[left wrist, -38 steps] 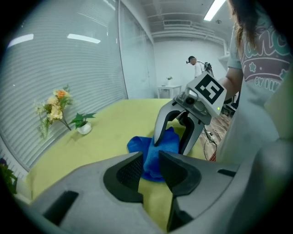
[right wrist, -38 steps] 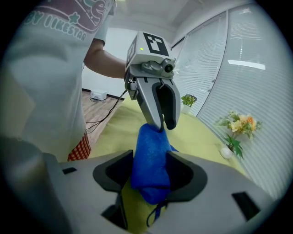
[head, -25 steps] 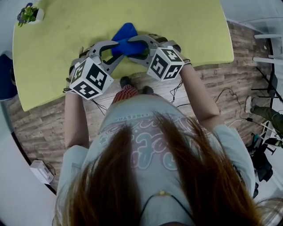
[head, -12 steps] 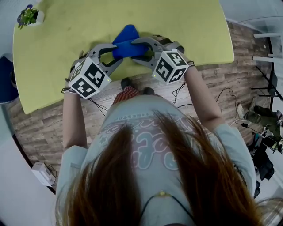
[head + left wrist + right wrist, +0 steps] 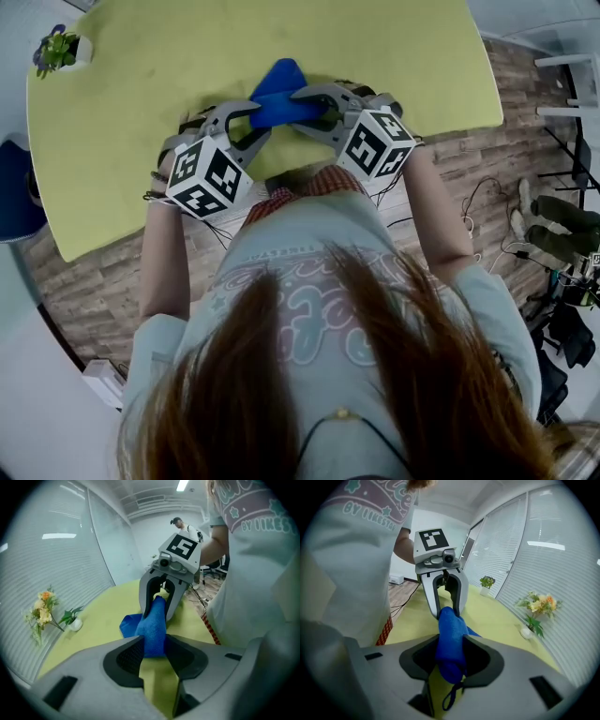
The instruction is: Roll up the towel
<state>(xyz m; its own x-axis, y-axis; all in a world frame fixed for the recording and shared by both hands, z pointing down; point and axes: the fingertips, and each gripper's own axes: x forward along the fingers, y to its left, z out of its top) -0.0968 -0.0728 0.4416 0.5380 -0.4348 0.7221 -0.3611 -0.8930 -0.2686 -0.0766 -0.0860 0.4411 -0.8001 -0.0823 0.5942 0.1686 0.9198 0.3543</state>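
Looking down in the head view, the blue towel (image 5: 279, 94) is a fat roll held between two tools, over the near edge of the yellow-green worktop (image 5: 141, 84). The left tool (image 5: 260, 120) has the roll's left end and the right tool (image 5: 305, 111) has its right end. One loose corner points to the far side. Both tools sit about where they were a moment ago, and the roll looks much the same.

In the left gripper view, the left tool (image 5: 154, 644) has just been opening its jaws. They stand partly apart, but the end of the towel (image 5: 152, 625) sits between the pads and touches both. The hold looks soft, not gone. At the far end of the roll, the right tool (image 5: 159, 609) bites the other end.

In the right gripper view, the right tool (image 5: 450, 653) has just been closing its jaws. They now squeeze the thick end of the towel (image 5: 450, 639). A thin loop (image 5: 452, 698) hangs under it. The left tool (image 5: 446, 609) is at the far end.

I think one side is easing off while the other grabs tight, so the left tool can take a new hold. The roll is mostly made, but the loose corner is not wound in yet.
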